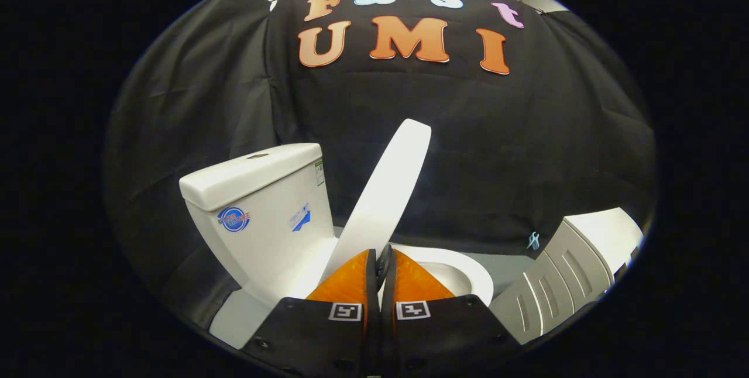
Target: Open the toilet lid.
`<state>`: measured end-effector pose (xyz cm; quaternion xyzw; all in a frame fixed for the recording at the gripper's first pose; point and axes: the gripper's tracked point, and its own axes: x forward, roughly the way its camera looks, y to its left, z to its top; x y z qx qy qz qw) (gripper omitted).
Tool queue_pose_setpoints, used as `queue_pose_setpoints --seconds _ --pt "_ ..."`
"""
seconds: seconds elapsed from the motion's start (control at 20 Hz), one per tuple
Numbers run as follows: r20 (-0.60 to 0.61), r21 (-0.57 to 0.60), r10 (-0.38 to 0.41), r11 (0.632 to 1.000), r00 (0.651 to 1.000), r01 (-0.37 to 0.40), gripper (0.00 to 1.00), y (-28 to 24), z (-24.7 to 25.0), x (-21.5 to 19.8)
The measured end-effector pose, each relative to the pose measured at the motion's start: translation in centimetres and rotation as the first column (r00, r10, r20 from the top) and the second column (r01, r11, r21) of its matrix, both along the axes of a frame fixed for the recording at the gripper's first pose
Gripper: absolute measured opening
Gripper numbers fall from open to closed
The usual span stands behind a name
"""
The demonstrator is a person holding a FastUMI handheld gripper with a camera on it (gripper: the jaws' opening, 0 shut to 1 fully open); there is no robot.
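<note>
Lid (383, 191) raised, tilted toward tank (263, 208) at centre left; tank stickers unreadable. Hand-held gripper (381, 261) at bottom centre, fingers nearly closed, apparently pinching lid's lower edge.

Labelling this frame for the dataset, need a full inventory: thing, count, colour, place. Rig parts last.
toilet lid: 1, white, raised and tilted, rising just ahead of the gripper toward the tank
tank: 1, white with blue stickers, behind the lid
bowl rim: 1, white, just beyond the fingers
grey ribbed unit: 1, grey with a white top, beside the bowl
black cloth: 1, booth wall behind everything
gripper: 1, jaws closed on the lid's lower edge
</note>
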<state>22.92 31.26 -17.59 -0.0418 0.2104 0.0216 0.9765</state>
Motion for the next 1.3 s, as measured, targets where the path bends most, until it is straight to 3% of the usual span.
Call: queue_pose_setpoints --seconds 1.3 --pt "0.031 -0.181 0.166 0.971 0.986 -0.158 0.08 13.7 1.5 1.8"
